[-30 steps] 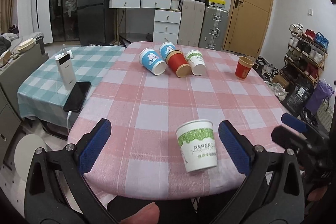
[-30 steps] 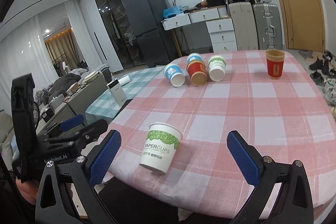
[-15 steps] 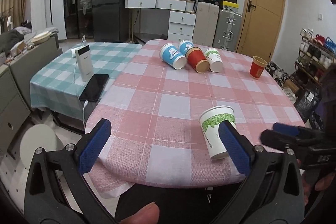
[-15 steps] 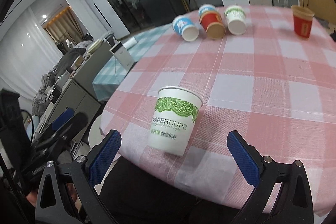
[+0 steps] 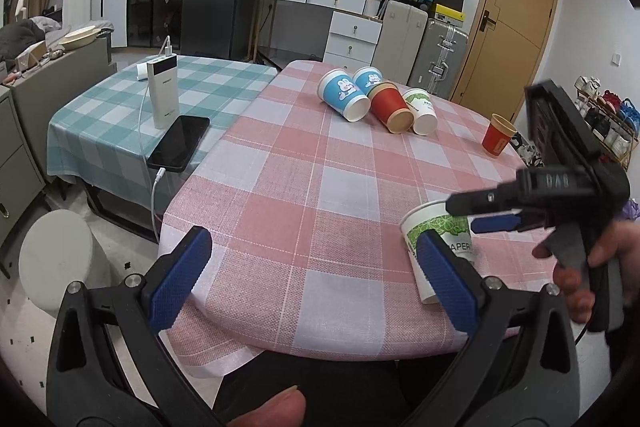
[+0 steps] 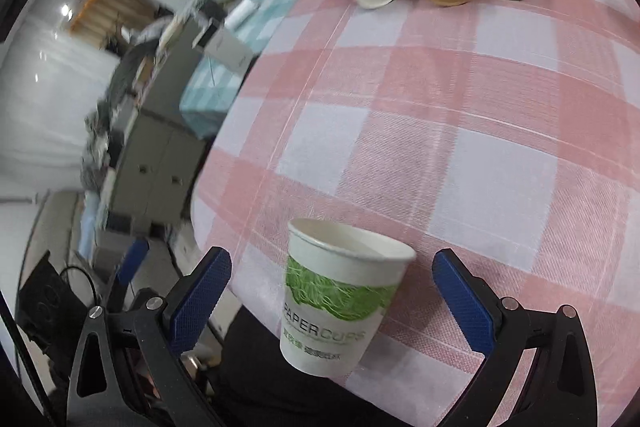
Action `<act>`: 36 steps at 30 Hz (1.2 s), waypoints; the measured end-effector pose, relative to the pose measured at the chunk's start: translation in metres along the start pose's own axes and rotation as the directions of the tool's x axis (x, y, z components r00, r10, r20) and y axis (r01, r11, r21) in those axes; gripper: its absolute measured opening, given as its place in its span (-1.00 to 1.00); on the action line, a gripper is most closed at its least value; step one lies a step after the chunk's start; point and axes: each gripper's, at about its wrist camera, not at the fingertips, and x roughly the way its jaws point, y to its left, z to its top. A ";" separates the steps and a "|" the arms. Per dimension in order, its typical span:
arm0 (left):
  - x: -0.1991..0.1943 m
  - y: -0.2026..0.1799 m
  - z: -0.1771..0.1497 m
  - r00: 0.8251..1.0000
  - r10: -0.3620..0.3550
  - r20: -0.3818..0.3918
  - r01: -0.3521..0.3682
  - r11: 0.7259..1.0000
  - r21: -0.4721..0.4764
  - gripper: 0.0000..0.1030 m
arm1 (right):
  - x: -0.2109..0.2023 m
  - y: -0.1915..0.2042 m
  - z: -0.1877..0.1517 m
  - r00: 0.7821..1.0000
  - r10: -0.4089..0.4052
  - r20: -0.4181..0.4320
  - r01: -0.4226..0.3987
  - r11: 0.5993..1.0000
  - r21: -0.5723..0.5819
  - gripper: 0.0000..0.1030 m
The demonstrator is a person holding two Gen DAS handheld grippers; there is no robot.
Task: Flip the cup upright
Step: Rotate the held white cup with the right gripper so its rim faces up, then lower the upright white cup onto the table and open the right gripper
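A white paper cup with a green band (image 6: 340, 291) stands upright at the near edge of the pink checked table (image 6: 460, 131). My right gripper (image 6: 332, 303) is open, its blue pads on either side of the cup, not touching it. The cup also shows in the left wrist view (image 5: 436, 239), partly behind my left finger. My left gripper (image 5: 312, 283) is open and empty over the table's near edge. At the far side several cups lie on their sides: two blue (image 5: 344, 95), a red one (image 5: 390, 109) and a white one (image 5: 422, 111).
A red cup (image 5: 497, 140) stands upright at the far right of the table. A green checked table (image 5: 120, 103) at the left holds a power bank (image 5: 162, 93) and a phone (image 5: 180, 143). Drawers, suitcases and a door stand behind.
My right gripper has moved in and down so the white cup now sits between its pads. My left gripper has swung left, so the cup lies at its right finger.
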 end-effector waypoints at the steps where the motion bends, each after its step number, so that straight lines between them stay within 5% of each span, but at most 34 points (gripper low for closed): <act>1: 0.001 0.002 0.000 1.000 -0.001 -0.003 0.001 1.000 -0.006 0.98 | 0.007 0.003 0.005 0.999 -0.026 -0.046 0.025 1.000 -0.011 1.00; 6: 0.009 0.012 -0.001 1.000 -0.002 -0.019 0.001 0.999 -0.038 0.98 | 0.030 0.002 0.021 0.985 -0.054 -0.166 0.056 0.998 0.010 0.98; 7: 0.010 0.014 -0.001 1.000 -0.001 -0.018 0.000 0.999 -0.043 0.98 | 0.034 0.002 0.023 0.982 -0.060 -0.181 0.062 0.998 0.007 0.80; 8: 0.010 0.015 -0.001 1.000 -0.001 -0.016 0.000 0.999 -0.047 0.98 | 0.038 0.001 0.023 0.978 -0.066 -0.196 0.069 0.998 0.010 0.34; 12: 0.013 0.019 -0.001 1.000 -0.008 -0.022 0.006 0.998 -0.059 0.98 | 0.038 -0.003 0.025 0.981 -0.048 -0.187 0.056 0.998 0.035 0.34; 19: 0.021 0.011 0.005 0.999 -0.029 -0.036 0.027 0.999 -0.045 0.98 | -0.028 -0.025 0.011 1.000 0.014 0.015 -0.015 0.997 0.071 0.31; 24: 0.032 -0.005 0.018 0.999 -0.035 -0.035 0.035 0.999 -0.013 0.98 | -0.067 -0.046 -0.004 0.976 0.001 0.217 -0.015 0.998 0.067 0.28; 28: 0.044 -0.018 0.034 0.998 -0.043 -0.043 0.043 0.999 0.004 0.98 | -0.076 -0.063 -0.011 0.936 -0.069 0.345 0.062 0.998 0.031 0.27; 30: 0.052 -0.026 0.042 0.998 -0.046 -0.050 0.047 0.999 0.016 0.98 | -0.080 -0.064 -0.014 0.896 -0.103 0.432 0.116 0.993 -0.003 0.27; 33: 0.067 -0.038 0.053 0.997 -0.044 -0.059 0.046 0.999 0.029 0.98 | -0.086 -0.060 -0.021 0.788 -0.193 0.585 0.255 0.967 -0.025 0.27; 36: 0.082 -0.051 0.061 0.996 -0.049 -0.076 0.053 0.998 0.042 0.98 | -0.080 -0.054 -0.022 0.708 -0.266 0.655 0.386 0.921 -0.043 0.27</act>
